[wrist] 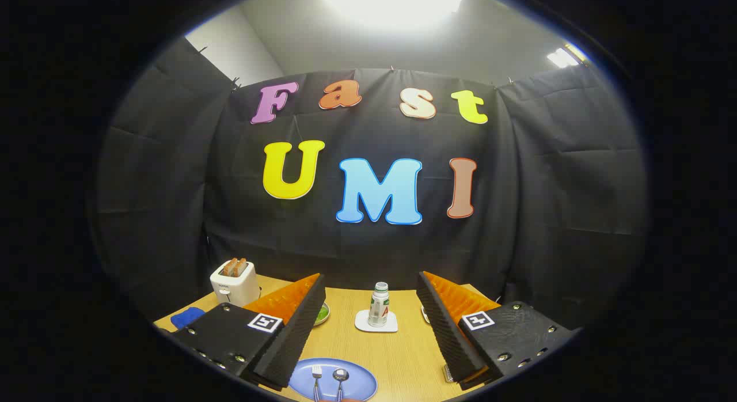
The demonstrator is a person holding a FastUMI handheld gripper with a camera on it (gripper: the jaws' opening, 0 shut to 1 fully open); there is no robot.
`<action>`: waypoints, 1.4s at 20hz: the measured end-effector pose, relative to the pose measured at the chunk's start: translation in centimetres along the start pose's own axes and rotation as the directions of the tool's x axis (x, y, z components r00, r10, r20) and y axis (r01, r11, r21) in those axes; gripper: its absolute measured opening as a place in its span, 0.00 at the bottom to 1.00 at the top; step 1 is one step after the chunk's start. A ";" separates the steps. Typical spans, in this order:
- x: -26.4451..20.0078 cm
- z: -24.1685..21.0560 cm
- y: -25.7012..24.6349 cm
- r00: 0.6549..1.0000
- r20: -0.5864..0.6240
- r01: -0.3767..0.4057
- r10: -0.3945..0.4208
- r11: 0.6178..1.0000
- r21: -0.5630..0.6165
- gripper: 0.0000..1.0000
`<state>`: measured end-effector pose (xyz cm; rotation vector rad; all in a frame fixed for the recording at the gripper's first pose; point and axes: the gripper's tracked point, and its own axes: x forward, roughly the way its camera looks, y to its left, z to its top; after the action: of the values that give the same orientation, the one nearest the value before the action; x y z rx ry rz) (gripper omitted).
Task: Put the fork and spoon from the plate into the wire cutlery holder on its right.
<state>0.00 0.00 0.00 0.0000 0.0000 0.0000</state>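
Observation:
A blue plate (357, 374) lies on the wooden table between and just below my fingers. On it lie a metal fork (316, 380) and, right of it, a metal spoon (340, 379), heads pointing away from me, handles cut off. A sliver of the wire cutlery holder (447, 373) peeks out beside the right finger, mostly hidden by it. My gripper (368, 333) hovers above the table, open wide, nothing between its fingers.
A white toaster (234, 282) with toast stands at the far left. A small bottle (379, 305) on a white coaster (361, 323) sits mid-table beyond the fingers. A green item (322, 315) peeks past the left finger, a blue cloth (186, 317) lies left.

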 end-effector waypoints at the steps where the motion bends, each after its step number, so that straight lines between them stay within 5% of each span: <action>1: 0.0 0.1 0.0 1.000 0.000 0.000 0.000 1.000 -0.003 0.98; 28: 0.6 -1.3 0.9 0.999 -0.041 -0.033 0.031 0.999 -0.039 0.97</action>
<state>0.62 0.92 -1.25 -0.0393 0.0405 0.0319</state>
